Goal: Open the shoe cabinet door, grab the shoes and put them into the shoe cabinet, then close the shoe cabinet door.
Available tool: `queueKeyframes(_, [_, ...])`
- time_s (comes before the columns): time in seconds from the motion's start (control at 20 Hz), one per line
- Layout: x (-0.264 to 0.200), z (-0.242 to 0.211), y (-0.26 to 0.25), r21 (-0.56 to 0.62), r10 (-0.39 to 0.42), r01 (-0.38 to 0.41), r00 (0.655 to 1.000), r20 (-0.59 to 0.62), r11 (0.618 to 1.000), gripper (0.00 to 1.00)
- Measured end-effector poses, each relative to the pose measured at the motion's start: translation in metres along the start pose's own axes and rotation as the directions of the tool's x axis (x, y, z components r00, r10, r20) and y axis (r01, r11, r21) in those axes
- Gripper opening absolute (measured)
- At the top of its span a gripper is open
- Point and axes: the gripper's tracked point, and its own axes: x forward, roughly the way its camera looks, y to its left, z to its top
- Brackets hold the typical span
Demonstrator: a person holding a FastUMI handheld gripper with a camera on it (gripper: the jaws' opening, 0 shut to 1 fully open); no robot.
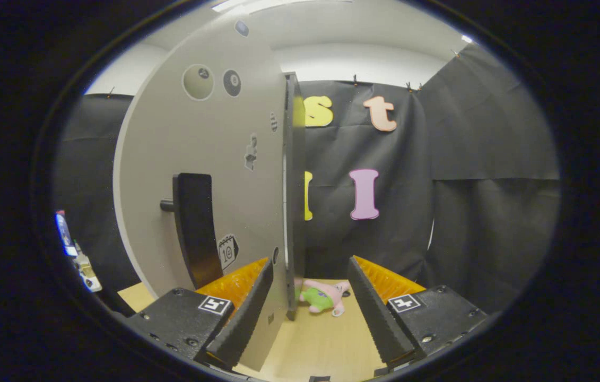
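We see the tool (307, 313) with its two fingers spread wide apart, gripping nothing. The free edge of the shoe cabinet door (215, 175) stands in the gap between them, close against the inner face of the left finger (241, 318); we cannot tell whether that finger touches the door. The right finger (376, 315) stands well apart from the door edge.

The door is a pale grey panel, swung open so that we view its outer face at a slant and its dark edge nearly head-on. A dark vertical handle (195, 228) stands off the face on a short peg, above and just behind the left finger. Several small stickers (228, 252) mark the face, including round ones near the top.

Beyond the fingers, on the light wooden table (315, 345), a pink and green plush toy (326, 298) lies just past the bottom corner of the door. The black cloth wall (469, 212) closes the booth behind it.

To the left of the door, some small coloured objects (79, 254) are too blurred for us to identify.
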Motion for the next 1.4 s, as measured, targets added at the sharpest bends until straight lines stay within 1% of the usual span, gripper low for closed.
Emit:
queueKeyframes(0.15, [-0.001,-0.005,0.028,0.001,0.024,-0.024,1.000,-0.005,1.000,0.93])
queueKeyframes(0.4, [0.005,0.004,0.052,-0.005,-0.006,0.006,1.000,0.018,1.000,0.93])
queueKeyframes(0.65, [0.004,0.003,0.072,-0.001,-0.035,0.035,0.999,0.007,0.999,0.93])
queueKeyframes(0.85, [-0.001,-0.002,0.088,-0.006,-0.040,0.040,0.999,-0.004,0.999,0.93])
queueKeyframes(1.05, [-0.005,-0.003,0.107,-0.014,-0.029,0.028,1.000,-0.007,0.999,0.93])
queueKeyframes(1.2, [-0.001,-0.007,0.129,-0.035,-0.005,0.004,1.000,-0.019,0.999,0.93])
queueKeyframes(1.4, [0.016,-0.014,0.163,-0.004,0.035,-0.035,0.998,-0.048,0.999,0.93])
